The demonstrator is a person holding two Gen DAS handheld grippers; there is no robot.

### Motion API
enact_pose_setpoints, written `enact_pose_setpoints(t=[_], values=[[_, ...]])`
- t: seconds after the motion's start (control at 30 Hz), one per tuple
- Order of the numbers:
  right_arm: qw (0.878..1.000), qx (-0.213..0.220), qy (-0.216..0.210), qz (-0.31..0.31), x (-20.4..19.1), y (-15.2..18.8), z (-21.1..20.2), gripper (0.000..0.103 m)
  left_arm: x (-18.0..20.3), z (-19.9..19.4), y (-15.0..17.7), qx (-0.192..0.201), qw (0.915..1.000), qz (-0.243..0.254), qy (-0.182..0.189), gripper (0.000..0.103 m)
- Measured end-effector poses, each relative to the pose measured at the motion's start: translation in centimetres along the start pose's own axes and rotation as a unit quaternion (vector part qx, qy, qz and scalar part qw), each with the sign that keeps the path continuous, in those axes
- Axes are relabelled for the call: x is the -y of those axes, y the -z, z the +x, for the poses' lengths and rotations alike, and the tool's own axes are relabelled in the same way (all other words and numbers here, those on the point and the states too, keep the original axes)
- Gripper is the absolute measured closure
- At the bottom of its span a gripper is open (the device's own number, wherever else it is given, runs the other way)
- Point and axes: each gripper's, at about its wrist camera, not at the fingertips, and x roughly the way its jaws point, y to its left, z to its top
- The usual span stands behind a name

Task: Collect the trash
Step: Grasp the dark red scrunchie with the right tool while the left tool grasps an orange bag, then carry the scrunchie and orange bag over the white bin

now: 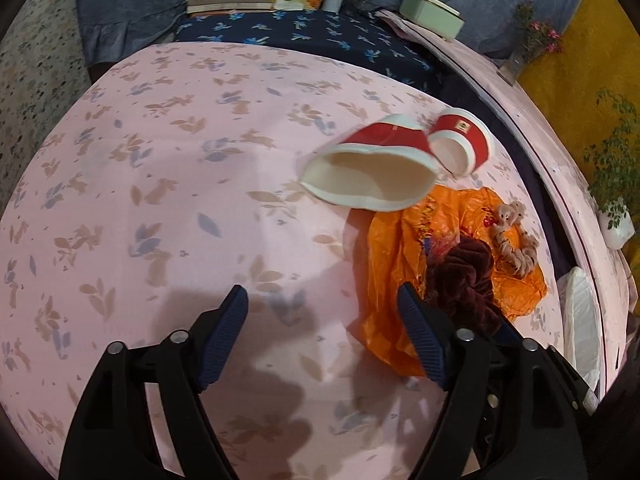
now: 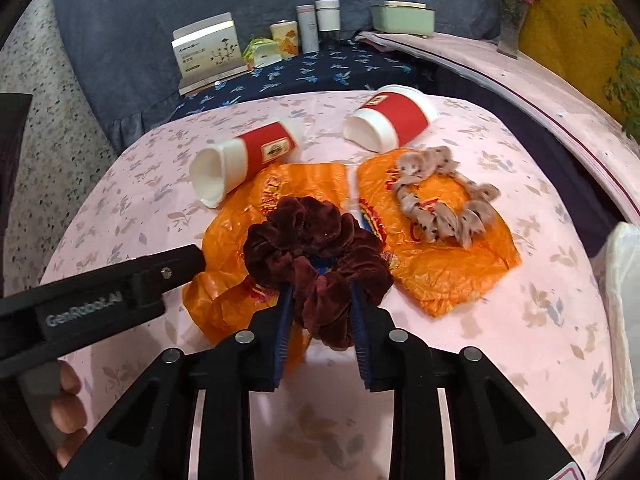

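Two red-and-white paper cups lie on their sides on the pink floral cloth. In front of them a crumpled orange plastic bag is spread out, with a beige spotted scrunchie resting on it. My right gripper is shut on a dark red velvet scrunchie over the bag's left part. My left gripper hovers open above bare cloth, nothing between its fingers, just left of the bag and the dark scrunchie. The nearer cup lies ahead of it.
Along the back stand a white box, canisters, a green tin and a flower vase on dark blue cloth. A white object sits at the right edge. A hand grips the left tool.
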Motion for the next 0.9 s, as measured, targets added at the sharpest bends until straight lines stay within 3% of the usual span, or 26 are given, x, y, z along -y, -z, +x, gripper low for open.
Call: enact_pose_setpoints(t=[0.27,0.43,0.5,0.57,0.63,0.9], values=[[0.999,0.001,0.028,0.039,3.6,2.3,-3.0,0.078,3.5,0.9,0.6,-0.014,0.9990,0.023,0.037,0.024],[0.998,-0.007,0.040,0.055,5.5,3.5,-3.7,0.078,5.2,2.6,0.9,-0.024,0.9987,0.039,0.023,0.027],[0.997,-0.006,0.043,0.057,5.8,3.6,-3.9,0.078,5.7,2.7,1.1,-0.020,0.9984,0.051,0.017,0.040],[0.997,-0.004,0.044,0.060,6.1,3.8,-4.2,0.078,6.2,2.6,1.3,-0.023,0.9976,0.062,0.020,0.064],[0.997,-0.001,0.044,0.062,6.2,3.8,-4.4,0.078,6.6,2.6,1.5,-0.030,0.9970,0.067,0.024,0.080],[0.996,0.015,0.044,0.072,6.9,4.2,-6.4,0.078,8.2,0.5,3.5,-0.024,0.9950,0.091,0.032,0.087]])
